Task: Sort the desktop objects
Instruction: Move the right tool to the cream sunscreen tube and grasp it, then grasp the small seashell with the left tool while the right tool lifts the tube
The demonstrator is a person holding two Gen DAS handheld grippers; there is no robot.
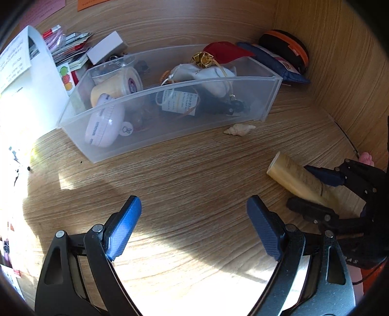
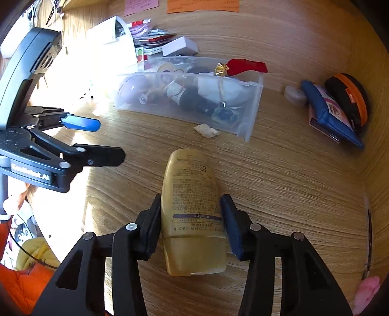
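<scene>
Your right gripper [image 2: 192, 216] is clamped on the yellow bottle [image 2: 192, 211] lying on the bench [image 2: 279, 184]; your left gripper [image 1: 194, 228] hangs spread apart and empty near the clear bin [image 1: 170, 116].

Home desk nook, someone's personal corner. Wood-grain surface [image 2: 279, 175] closed in by matching wood panels behind and at the side. Sticky notes [image 2: 141, 5] stuck on the back panel. Clear plastic organizer bin [image 1: 175, 121] full of small toiletries and drawstring pouches. Loose papers and cards [image 1: 70, 46] piled at the back, small white box [image 1: 107, 47], navy pouch [image 2: 328, 116], black-orange round case [image 2: 350, 97], a seashell [image 1: 239, 128]. Strong sunlight falls across the left side.
</scene>
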